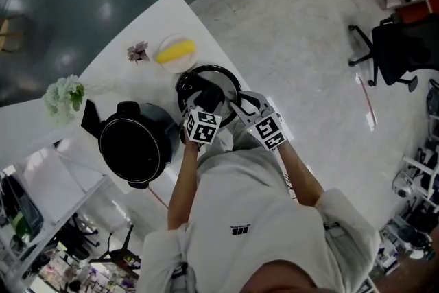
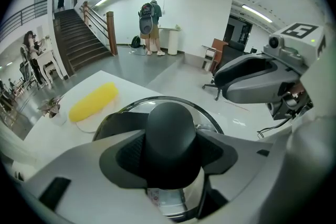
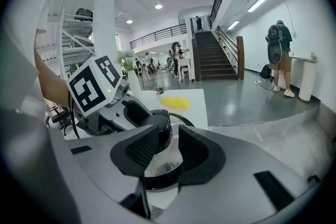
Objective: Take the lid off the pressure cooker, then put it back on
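The steel pressure cooker lid [image 1: 223, 79] lies flat on the white table [image 1: 158, 17], to the right of the open black cooker pot [image 1: 137, 144]. My left gripper [image 1: 206, 103] points down onto the middle of the lid. In the left gripper view its pads grip the lid's black knob [image 2: 170, 128] from both sides. My right gripper [image 1: 241, 106] is at the lid's near right edge. Its jaws [image 3: 167, 152] stand apart, with the lid's dark rim [image 3: 160, 182] showing in the gap between them and no pad seen pressing on it.
A yellow object on a small plate [image 1: 177, 50] and a small dried flower [image 1: 138, 51] lie behind the lid. A vase of pale flowers [image 1: 65, 96] stands at the table's left. An office chair [image 1: 394, 51] is far right on the floor. People stand far off by the stairs.
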The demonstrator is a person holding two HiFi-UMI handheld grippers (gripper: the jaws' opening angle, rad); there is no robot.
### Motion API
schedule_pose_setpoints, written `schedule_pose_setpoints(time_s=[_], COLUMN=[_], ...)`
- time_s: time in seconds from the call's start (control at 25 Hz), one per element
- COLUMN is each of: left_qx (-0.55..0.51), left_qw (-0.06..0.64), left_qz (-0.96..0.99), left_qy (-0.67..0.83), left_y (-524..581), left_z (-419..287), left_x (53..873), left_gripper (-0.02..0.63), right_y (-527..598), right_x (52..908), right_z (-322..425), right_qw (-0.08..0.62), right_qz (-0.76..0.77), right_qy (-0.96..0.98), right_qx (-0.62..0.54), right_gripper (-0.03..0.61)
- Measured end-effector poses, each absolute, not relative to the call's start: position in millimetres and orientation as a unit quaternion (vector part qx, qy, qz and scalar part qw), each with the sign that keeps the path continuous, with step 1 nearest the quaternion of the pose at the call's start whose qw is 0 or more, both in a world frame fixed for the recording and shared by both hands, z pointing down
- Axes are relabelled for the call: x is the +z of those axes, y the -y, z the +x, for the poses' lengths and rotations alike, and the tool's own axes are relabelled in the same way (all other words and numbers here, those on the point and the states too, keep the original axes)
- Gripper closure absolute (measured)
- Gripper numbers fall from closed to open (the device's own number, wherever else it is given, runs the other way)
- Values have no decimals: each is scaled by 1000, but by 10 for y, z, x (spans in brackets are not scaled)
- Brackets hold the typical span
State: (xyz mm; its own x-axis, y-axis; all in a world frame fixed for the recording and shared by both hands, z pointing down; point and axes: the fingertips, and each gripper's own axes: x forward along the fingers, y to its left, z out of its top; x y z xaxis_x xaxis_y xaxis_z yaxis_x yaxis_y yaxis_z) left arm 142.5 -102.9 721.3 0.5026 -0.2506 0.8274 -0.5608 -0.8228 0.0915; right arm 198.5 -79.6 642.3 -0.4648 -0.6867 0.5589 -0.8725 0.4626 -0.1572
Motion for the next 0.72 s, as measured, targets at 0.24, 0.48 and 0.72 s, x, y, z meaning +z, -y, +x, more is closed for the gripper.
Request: schedule_pose_setpoints(time_s=[0.24,0.48,0.72], left_qx=[436,426,415], left_qw=[179,188,179], left_qz=[850,854,863], left_qy=[236,231,226], left_y=[1006,960,919], left_z=[1434,1496,1563], left_x=[7207,7119,6951], left_gripper=[327,327,327], right_y=[795,763,752], right_x=[6394,6328,6206], right_z=[1995,2024,2052], right_qw=[212,212,209], right_qz=[478,485,493], right_qy=[825,823,821], right_qx=[214,208,197], right_gripper=[457,457,457])
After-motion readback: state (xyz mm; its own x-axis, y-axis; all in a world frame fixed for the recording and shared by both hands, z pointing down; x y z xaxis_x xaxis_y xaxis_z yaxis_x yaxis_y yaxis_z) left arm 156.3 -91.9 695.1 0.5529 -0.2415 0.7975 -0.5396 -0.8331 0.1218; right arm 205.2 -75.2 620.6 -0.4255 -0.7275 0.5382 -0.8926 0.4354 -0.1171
